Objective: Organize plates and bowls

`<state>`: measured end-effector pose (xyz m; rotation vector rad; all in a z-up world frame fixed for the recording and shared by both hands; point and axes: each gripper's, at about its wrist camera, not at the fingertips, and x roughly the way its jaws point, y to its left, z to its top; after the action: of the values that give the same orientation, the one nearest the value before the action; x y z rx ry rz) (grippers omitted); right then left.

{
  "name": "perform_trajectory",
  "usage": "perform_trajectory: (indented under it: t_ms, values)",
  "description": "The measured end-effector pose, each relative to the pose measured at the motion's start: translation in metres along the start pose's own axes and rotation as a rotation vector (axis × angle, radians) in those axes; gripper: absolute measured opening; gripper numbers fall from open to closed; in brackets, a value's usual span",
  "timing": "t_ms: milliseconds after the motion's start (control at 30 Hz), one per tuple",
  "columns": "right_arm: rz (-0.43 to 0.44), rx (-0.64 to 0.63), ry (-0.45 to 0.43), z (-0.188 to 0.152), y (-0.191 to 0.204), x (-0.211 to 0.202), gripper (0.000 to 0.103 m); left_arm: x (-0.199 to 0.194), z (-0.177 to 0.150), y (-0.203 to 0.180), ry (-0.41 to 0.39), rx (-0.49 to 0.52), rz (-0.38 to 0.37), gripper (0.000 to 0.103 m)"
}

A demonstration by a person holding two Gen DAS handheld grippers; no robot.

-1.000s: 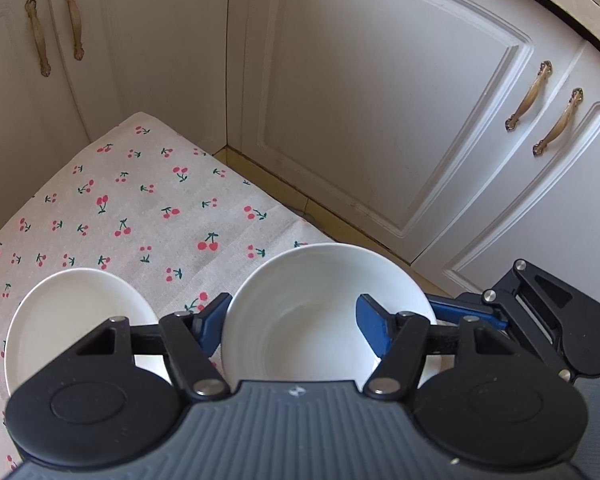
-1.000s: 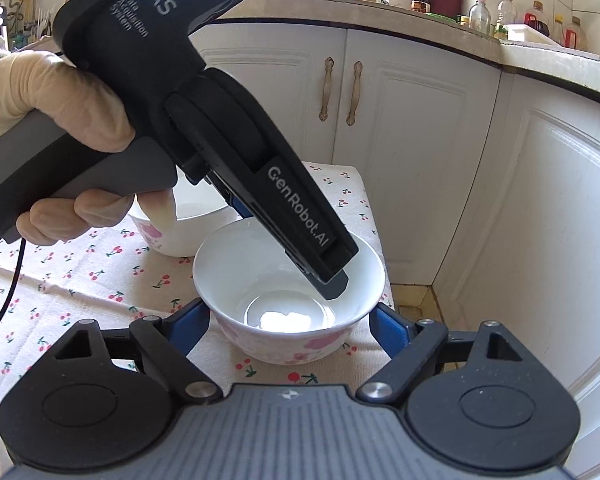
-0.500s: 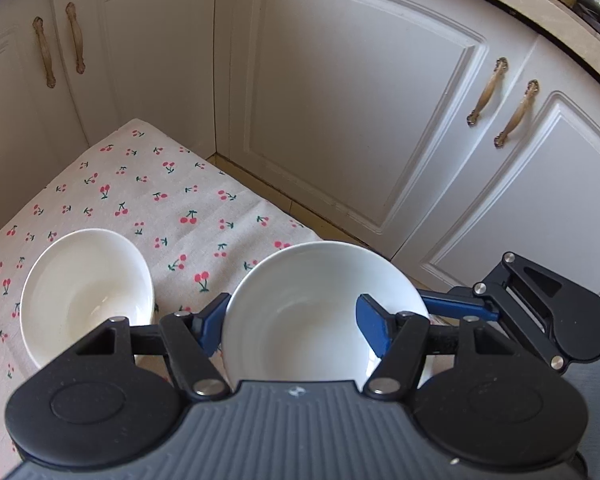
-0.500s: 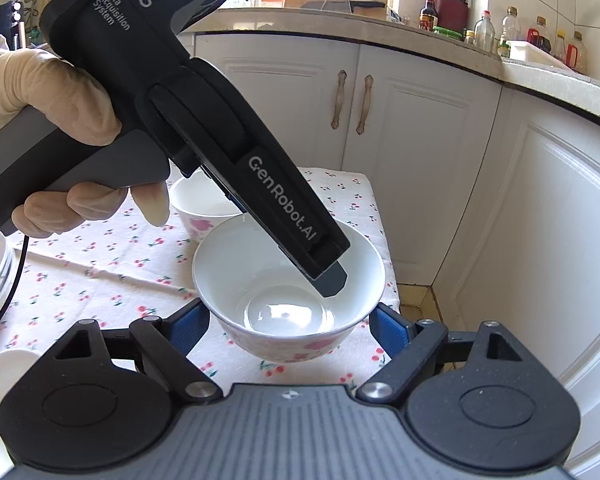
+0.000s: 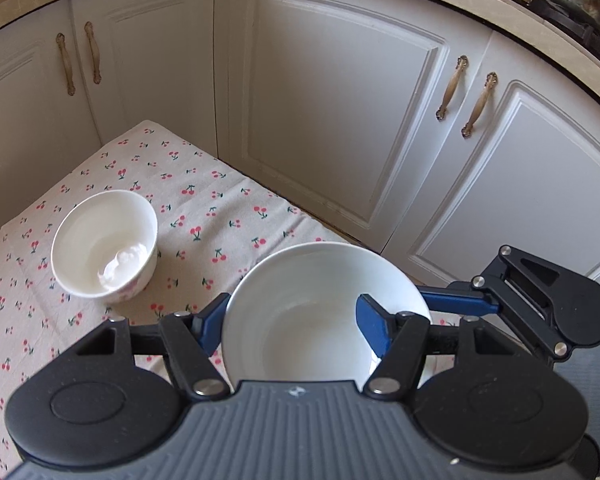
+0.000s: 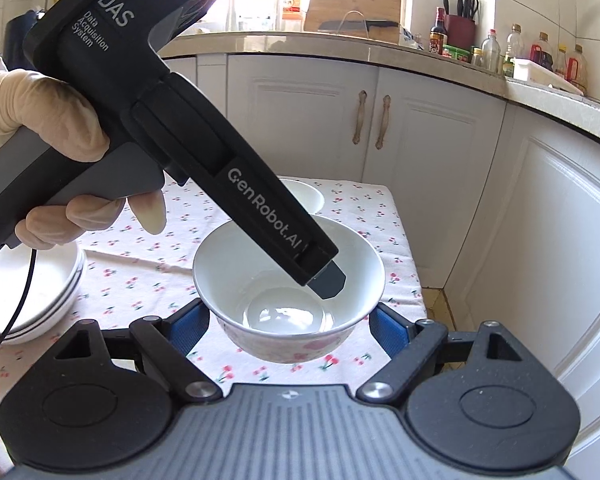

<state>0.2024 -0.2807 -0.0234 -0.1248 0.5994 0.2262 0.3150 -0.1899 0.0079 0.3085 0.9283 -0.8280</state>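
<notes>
My left gripper [image 5: 292,322] is shut on the rim of a white bowl with a pink flower pattern [image 5: 312,300], one finger inside and one outside, and holds it above the cherry-print tablecloth [image 5: 204,208]. The same bowl [image 6: 260,276] shows in the right wrist view, lifted, with the left gripper's body [image 6: 204,152] reaching into it. My right gripper [image 6: 288,330] is open, its blue fingers [image 6: 186,326] apart on either side of the bowl, below its rim. A second white bowl [image 5: 104,240] stands on the cloth to the left; it also shows behind the held bowl [image 6: 306,196].
A stack of white plates [image 6: 32,292] sits at the left of the table. White cabinet doors [image 5: 332,120] stand close behind and to the right of the table. The table's edge [image 6: 408,264] drops to the floor on the right.
The held bowl has risen off the cloth with my left gripper. The second bowl now looks farther away, and the plate stack has come into the right wrist view.
</notes>
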Motion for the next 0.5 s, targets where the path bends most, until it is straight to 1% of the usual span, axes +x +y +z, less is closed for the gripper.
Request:
perform_trajectory:
  t_ms: [133, 300, 500]
  values:
    - [0.014, -0.008, -0.005, -0.002, 0.01, -0.011, 0.09, -0.014, -0.014, -0.001, -0.011, -0.014, -0.006, 0.066]
    - [0.038, -0.006, -0.005, -0.007, 0.026, -0.024, 0.09, -0.027, -0.031, -0.004, -0.016, -0.018, 0.013, 0.067]
    - [0.063, -0.014, -0.002, -0.011, 0.04, -0.031, 0.09, -0.039, -0.048, -0.003, -0.02, -0.036, 0.019, 0.067]
